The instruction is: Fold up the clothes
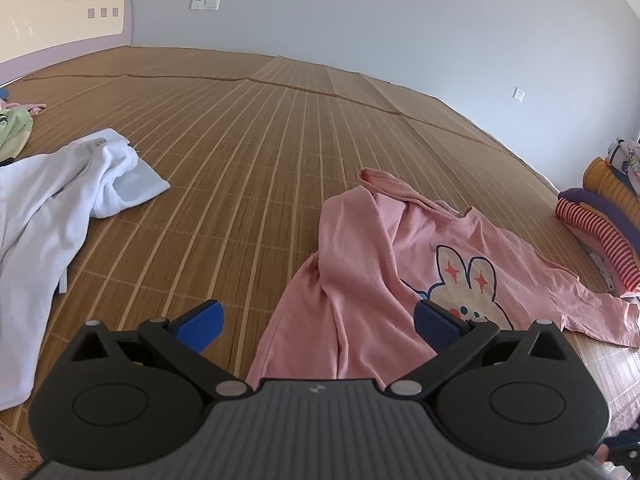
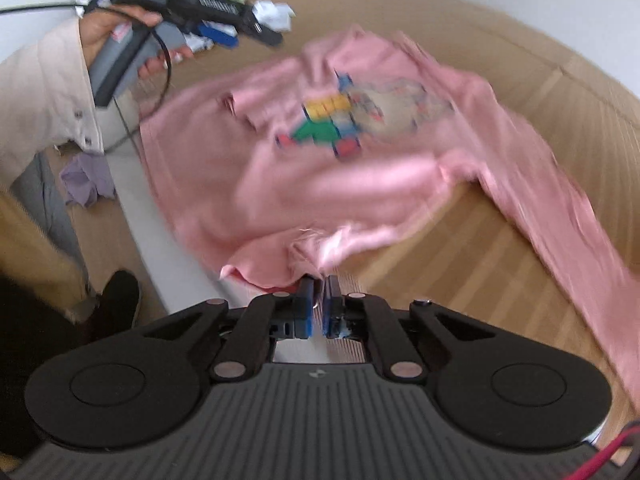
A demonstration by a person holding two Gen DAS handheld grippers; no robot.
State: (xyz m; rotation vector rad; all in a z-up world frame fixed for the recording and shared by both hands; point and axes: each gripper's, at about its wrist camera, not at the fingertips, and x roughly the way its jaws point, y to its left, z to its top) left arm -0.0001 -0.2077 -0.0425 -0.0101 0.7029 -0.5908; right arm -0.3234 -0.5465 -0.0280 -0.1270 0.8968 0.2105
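The pink top (image 1: 400, 264) lies spread but rumpled on the mat (image 1: 248, 152), print side up, with one sleeve trailing off to the right of the right claw (image 2: 319, 292) and the other sleeve bunched along the body; no fold has been made in it yet, so for this garment the work looks barely begun. In the right wrist view, which is blurred, the right claw is clenched, its blue pads nearly together right at the near hem of the pink top; a wisp of pink cloth seems to sit between the tips, so it is probably pinching that edge, though the blur keeps this from being certain. The left claw (image 1: 318, 324) is released, jaws spread wide, hovering above the lower left part of the same top with nothing between its pads; from the right wrist view it appears up and to the left, gripped in a person's hand (image 2: 120, 36). Ahead and to the left of the left claw a white garment (image 1: 60, 208) lies crumpled and unfolded, with a green piece (image 1: 14, 132) beyond it, so at least these remain to be done. Far to the right of the left claw a stack (image 1: 604, 220) of folded clothes, striped and yellow among them, suggests part of the job is finished. No basket or box shows in either view; everything rests directly on the mat.
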